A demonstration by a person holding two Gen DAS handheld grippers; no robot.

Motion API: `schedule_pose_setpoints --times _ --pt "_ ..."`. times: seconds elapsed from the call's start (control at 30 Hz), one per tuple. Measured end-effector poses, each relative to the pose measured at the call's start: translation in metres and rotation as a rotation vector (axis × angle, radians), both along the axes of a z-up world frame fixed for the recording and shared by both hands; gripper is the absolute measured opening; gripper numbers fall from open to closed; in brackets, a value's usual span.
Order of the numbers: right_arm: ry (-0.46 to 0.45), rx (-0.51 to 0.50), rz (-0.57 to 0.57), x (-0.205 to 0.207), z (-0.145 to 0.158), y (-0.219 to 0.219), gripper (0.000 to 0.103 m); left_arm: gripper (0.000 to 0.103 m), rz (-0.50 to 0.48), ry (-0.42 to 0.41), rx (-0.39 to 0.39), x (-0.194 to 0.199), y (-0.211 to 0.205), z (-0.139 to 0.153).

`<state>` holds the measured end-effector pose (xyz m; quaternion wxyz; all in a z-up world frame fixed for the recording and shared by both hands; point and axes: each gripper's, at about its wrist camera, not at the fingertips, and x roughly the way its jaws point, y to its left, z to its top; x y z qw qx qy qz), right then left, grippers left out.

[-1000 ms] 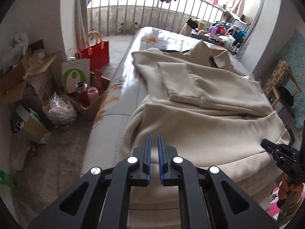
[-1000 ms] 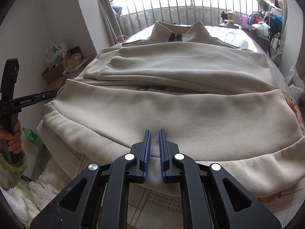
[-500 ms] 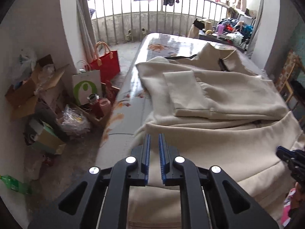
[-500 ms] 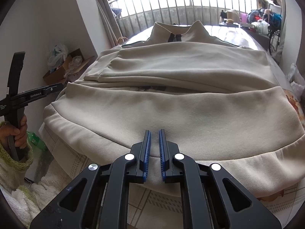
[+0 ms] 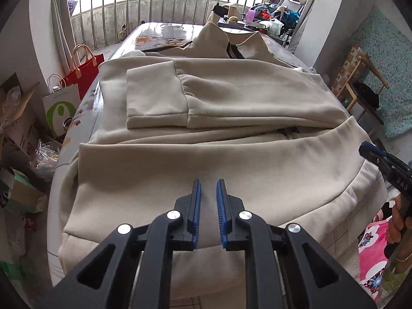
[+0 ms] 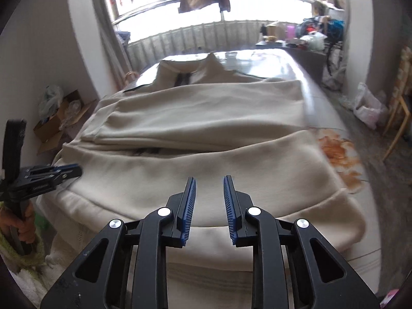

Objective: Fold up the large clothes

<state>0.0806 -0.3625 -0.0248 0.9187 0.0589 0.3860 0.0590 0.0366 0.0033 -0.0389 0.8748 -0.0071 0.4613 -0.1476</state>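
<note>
You can make out pale lettering on the black body of each gripper, the right gripper [image 5: 381, 166] and the left gripper [image 6: 52, 173], but it is too small and blurred to read. The white paper bag [image 5: 61, 108] beside the table's left edge carries only a green ring-shaped mark, no legible word.

The beige zip-up sweatshirt [image 5: 231, 159] looked soft, matt fleece cloth. At twelve o'clock beyond it, the floral tabletop [image 5: 164, 32] shone glossy. At ten o'clock, the red paper carrier bag [image 5: 83, 70] appeared smooth.
</note>
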Motion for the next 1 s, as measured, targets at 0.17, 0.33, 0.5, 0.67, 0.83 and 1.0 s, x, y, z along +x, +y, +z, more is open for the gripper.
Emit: schedule_pose_setpoints --times 0.17,0.33,0.5,0.67,0.83,1.0 --pt "0.092 -0.083 -0.21 0.01 -0.026 -0.059 0.018 0.012 0.003 -0.011 0.015 -0.002 -0.003 0.001" --pt "0.081 -0.074 -0.216 0.01 -0.019 -0.055 0.02 0.012 -0.001 -0.007 0.015 -0.002 -0.001 0.0" --pt "0.004 -0.064 -0.061 -0.002 0.006 -0.015 0.042 0.012 0.006 -0.004 0.013 -0.003 -0.001 0.0" --pt "0.024 -0.102 0.079 -0.008 -0.003 0.02 0.055 0.012 0.012 0.001 0.026 -0.002 -0.004 0.002" --pt "0.09 -0.19 0.085 -0.003 -0.022 0.034 0.061 0.012 0.015 0.017 0.052 0.0 -0.007 0.003" --pt "0.043 -0.186 0.117 -0.002 -0.005 0.046 0.068 0.012 0.018 0.023 0.074 0.0 -0.009 0.003"
